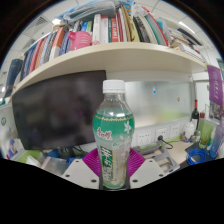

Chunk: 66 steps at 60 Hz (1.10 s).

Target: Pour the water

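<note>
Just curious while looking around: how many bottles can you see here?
2: a water bottle held between the gripper fingers, and a dark bottle on the desk beyond. Clutter may hide others.

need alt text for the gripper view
A clear plastic bottle with a white cap and green label stands upright between the gripper's pink-padded fingers, in front of a dark monitor and a white shelf of books.

Single gripper-mounted view, facing forward, close to desk (60, 172).

Bright, even indoor light with soft shadows; strong fisheye bending curves the shelf (110, 58), edges slightly blurred.
</note>
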Tool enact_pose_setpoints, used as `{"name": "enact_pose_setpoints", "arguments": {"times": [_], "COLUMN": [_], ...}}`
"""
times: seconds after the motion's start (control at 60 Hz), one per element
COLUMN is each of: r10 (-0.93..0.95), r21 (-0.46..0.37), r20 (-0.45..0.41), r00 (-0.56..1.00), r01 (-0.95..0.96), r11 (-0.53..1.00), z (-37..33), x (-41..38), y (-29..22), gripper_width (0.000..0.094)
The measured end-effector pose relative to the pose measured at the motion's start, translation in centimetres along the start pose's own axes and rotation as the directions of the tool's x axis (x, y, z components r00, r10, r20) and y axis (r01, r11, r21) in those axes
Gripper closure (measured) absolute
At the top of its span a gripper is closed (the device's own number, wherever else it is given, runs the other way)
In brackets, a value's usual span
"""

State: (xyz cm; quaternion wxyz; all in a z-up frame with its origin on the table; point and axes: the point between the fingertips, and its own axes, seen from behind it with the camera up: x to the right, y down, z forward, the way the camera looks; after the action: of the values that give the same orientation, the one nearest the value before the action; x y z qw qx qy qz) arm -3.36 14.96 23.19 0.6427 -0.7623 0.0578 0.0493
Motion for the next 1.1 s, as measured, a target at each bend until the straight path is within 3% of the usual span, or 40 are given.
{"name": "enact_pose_setpoints", "arguments": {"times": [0.167, 0.533, 0.55, 0.667, 0.867, 0.983, 1.1], "r10": [-0.113, -0.154, -0.146, -0.135, -0.148, -0.145, -0.168], "r21": [-0.056, -0.128, -0.102, -0.081, -0.058, -0.080, -0.105], "r20": [-0.027, 0.062, 0.062, 0.040, 0.033, 0.025, -0.016], "r00": [0.993, 0.986, 0.987, 0.990, 0.988, 0.989, 0.986], "r01": [0.111, 0.161, 0.152, 0.138, 0.149, 0.147, 0.165], "r11": [0.992, 0.979, 0.983, 0.987, 0.987, 0.986, 0.981], "z": [2.0, 4.8, 4.7, 4.4, 4.2, 2.8, -1.4], "x": [6.0, 9.7, 9.7, 10.0, 9.9, 10.2, 10.9], "y": [5.0, 14.2, 13.7, 13.8, 13.6, 13.7, 14.0], "gripper_width": [0.0636, 0.0659, 0.0621, 0.0603, 0.0441, 0.0066, 0.0077]}}
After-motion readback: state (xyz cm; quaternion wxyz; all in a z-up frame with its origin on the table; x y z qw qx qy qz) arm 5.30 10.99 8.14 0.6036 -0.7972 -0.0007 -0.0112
